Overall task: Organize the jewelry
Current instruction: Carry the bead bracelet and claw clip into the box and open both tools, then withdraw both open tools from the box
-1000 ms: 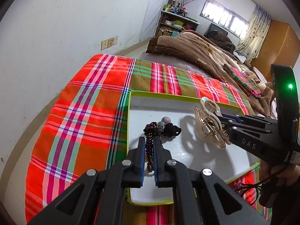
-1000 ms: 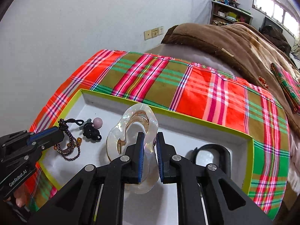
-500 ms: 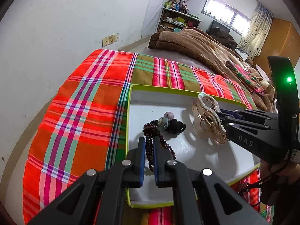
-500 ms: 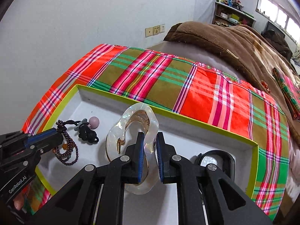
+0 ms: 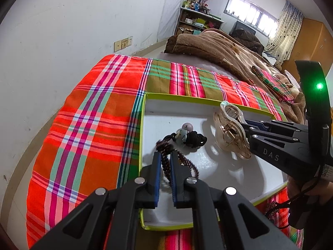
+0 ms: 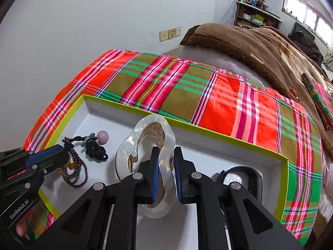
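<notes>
Lime-green rim, white inside: the tray (image 5: 187, 100) sits on a red plaid cloth (image 5: 93, 114) and is my reference for everything here.

Left gripper (image 5: 164, 156): over the tray's near-left part, pointing steeply down. Jaws are just cracking open. A strand of the dark bead bracelet (image 5: 183, 162) runs between the blue pads and the pads are still on it. The rest of the bracelet loops out onto the tray floor beside my fingers. From the right wrist view the same gripper (image 6: 60, 154) comes in over the tray's left edge, with the bracelet (image 6: 77, 175) bunched at its tip.

Right gripper (image 6: 165, 152): clamped on the clear pearly hair clip (image 6: 164, 125). The clip's edge is between the pads and its body stands upright above the middle of the tray. In the left wrist view the clip (image 5: 231, 137) hangs off the right gripper (image 5: 243, 125), clear of the floor, with its shadow on the white below. Gold spring visible inside.

Also in the tray, toward the far-left corner:
- A black knotted cord charm (image 5: 195, 140), tied to the bracelet.
- A pink bead (image 5: 187, 126), touching the charm.

Tray's right end: a round black item (image 6: 241, 175), partly behind my right finger; can't tell what it is.

Beyond the tray's far side: plaid cloth, then a brown blanket (image 6: 249, 41).
</notes>
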Demonstrator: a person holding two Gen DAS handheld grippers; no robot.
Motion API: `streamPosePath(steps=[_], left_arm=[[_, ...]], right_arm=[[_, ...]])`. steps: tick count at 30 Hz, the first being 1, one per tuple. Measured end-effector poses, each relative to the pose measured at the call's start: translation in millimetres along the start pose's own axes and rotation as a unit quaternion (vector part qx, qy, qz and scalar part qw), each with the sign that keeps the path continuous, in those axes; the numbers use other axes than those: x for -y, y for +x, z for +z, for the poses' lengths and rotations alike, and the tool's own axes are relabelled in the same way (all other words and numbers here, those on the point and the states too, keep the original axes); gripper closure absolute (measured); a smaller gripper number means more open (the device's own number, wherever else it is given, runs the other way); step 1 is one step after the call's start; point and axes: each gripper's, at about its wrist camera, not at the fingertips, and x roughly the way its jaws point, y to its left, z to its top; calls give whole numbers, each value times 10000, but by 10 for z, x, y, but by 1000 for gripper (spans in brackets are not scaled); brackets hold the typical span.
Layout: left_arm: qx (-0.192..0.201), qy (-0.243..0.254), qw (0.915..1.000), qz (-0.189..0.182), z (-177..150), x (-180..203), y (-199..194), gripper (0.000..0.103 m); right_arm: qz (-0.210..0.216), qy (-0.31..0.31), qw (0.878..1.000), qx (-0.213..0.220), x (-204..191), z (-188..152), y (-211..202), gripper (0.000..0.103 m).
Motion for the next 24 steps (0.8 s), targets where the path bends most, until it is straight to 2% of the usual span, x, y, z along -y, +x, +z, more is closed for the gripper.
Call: streamPosePath(steps=[7,9,15,18,19,20,24], left_arm=[[-29,-18,10000,-58,-5,15,-10,88],[-29,-14,10000,-77,-4,21,-10,86],[-26,8,9999,-142,-11,65,-38,77],[28,43,9998,-176,-26,97,-105,67],[60,59,9998,-168,-31,108,-137,60],[100,71,9998,-158,-39,117,-175,57],[206,61,9995,-225,-57,121,-331,57]], right_arm=[[10,71,10000,59,15,4,-34,85],[21,78,9999,67,15,3,-39,81],[65,115,9998,137,30,-4,-90,75],[82,132,9997,211,37,-17,-156,64],[105,140,9996,237,41,-25,-191,64],[120,140,9995,268,44,-35,-229,64],[103,154,9990,413,53,-88,-406,64]])
